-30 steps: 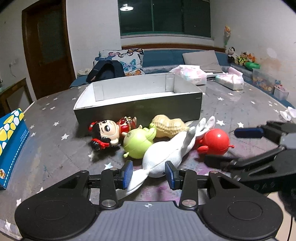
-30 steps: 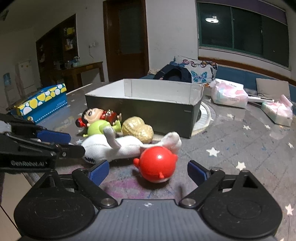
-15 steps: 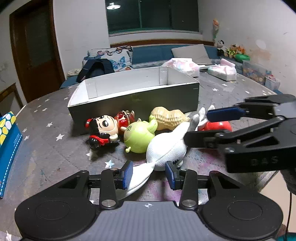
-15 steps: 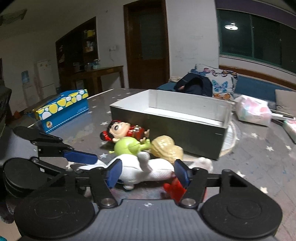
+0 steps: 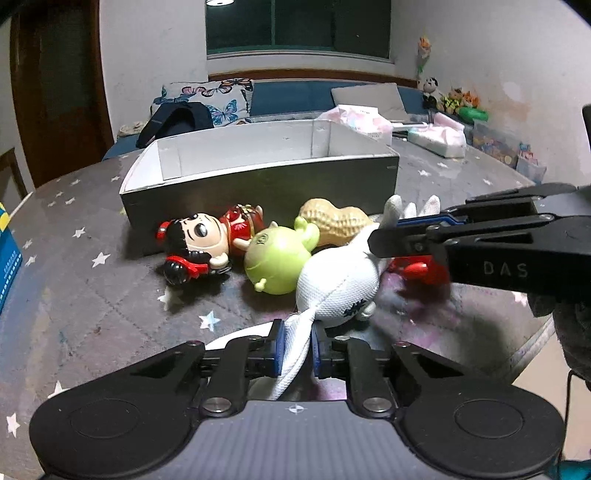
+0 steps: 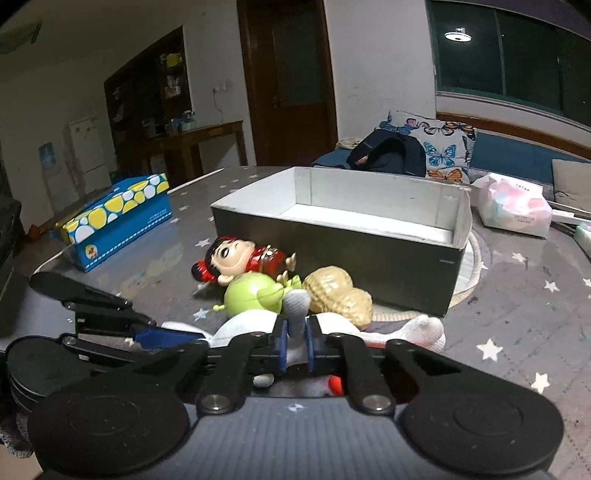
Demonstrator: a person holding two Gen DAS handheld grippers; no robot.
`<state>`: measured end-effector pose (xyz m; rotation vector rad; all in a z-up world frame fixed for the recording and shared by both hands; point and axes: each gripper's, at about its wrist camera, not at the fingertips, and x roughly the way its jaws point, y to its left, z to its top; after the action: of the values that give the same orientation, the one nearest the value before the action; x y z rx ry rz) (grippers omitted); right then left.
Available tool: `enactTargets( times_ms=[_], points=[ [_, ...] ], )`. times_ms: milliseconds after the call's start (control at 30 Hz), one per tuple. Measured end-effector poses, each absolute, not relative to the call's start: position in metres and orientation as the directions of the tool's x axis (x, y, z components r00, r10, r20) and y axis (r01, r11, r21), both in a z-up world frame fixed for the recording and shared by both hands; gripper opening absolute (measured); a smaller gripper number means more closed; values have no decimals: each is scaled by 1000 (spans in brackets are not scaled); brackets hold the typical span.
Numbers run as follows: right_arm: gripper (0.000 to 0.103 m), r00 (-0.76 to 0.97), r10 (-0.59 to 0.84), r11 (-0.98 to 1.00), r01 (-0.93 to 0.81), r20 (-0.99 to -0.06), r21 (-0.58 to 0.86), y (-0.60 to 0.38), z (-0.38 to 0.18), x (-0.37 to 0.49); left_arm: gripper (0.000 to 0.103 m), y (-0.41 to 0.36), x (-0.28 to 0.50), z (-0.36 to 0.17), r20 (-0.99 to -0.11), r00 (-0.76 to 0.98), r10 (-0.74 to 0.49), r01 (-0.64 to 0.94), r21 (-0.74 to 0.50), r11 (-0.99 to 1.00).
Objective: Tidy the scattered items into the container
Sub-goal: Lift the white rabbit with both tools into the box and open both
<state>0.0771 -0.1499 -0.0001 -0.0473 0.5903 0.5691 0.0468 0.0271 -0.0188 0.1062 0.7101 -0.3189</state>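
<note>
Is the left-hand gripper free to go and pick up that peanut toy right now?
Probably not. The left gripper is shut on the white plush toy, which also lies between it and the peanut. It would likely have to drop the plush in the grey box first.

- A home, a lived-in living room at night: the window [image 5: 295,26] at the top centre is dark and mirrors a ceiling lamp.
- A blue sofa [image 5: 291,98] runs below it, with a butterfly-print cushion [image 5: 207,99] and a dark backpack [image 5: 173,120] at upper left.
- Small stuffed toys [image 5: 447,98] line a ledge at upper right.
- The table [image 5: 74,280] wears a grey star-print cover.
- In the right wrist view, a brown wooden door [image 6: 291,81] stands at top centre, with a side table [image 6: 199,138], cluttered shelves [image 6: 166,85] and a white fridge [image 6: 86,147] at upper left.
- A patterned tissue box [image 6: 118,218] sits at middle left.
</note>
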Motion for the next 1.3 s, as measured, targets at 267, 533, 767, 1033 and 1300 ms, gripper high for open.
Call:
enactTargets(
  times_ms=[267,533,767,1033,1300],
  points=[
    [7,698,519,831,-547,-493,101,-153,24,76,11,34,44,6,-609,741,-282,319,-51,947],
    [7,711,553,816,-567,-435,111,-156,58,101,11,42,68,43,-547,784,-295,302,-80,950],
    [7,720,543,829,-543,-431,137,-148,78,159,11,45,127,68,-534,808,-250,269,-44,962],
    [7,698,513,852,-484,-500,198,-135,75,245,11,50,220,64,-624,750,-221,234,-62,970],
    [7,652,473,879,-401,-592,260,-132,45,313,12,49,279,41,-689,696,-200,204,-78,976]
  ],
)
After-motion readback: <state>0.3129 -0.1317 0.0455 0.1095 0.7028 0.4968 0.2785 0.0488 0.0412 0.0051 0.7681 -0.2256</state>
